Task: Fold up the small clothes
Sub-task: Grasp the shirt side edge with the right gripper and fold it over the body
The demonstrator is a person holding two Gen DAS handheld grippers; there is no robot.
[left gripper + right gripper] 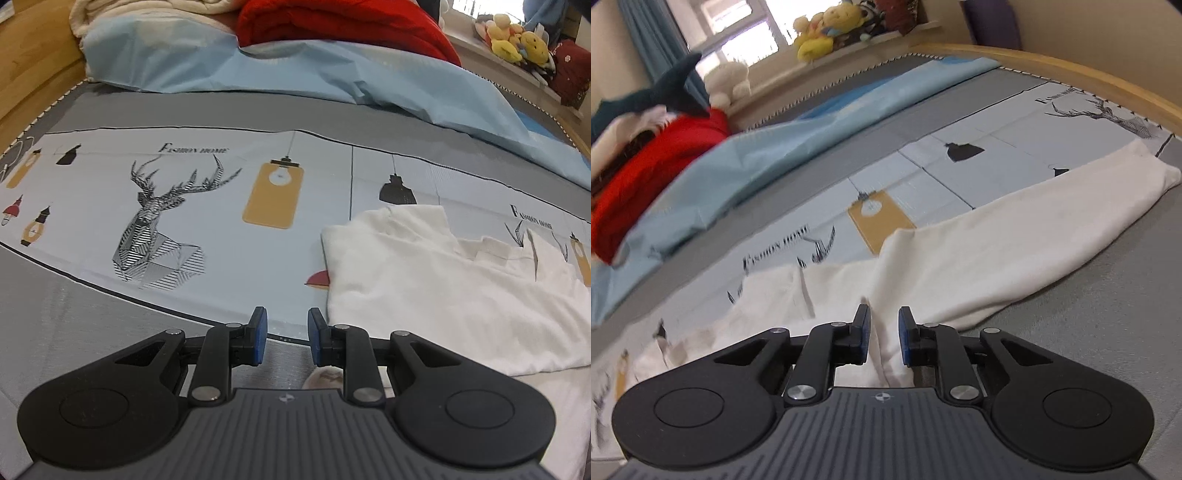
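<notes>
White polo shirt (443, 295) part-folded on printed bed sheet (184, 221). Left gripper (283, 334) slightly open, empty, left of shirt. Right gripper (882, 334) slightly open, fabric ridge between jaws, unclamped. Risk: shallow pinch slips, fold collapses.

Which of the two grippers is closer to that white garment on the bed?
Right. The right gripper is over the white garment, with a fold of cloth between its open fingers. The left gripper hangs over bare bedsheet, beside the garment's edge.

Matt white cloth garment (443, 291)
</notes>
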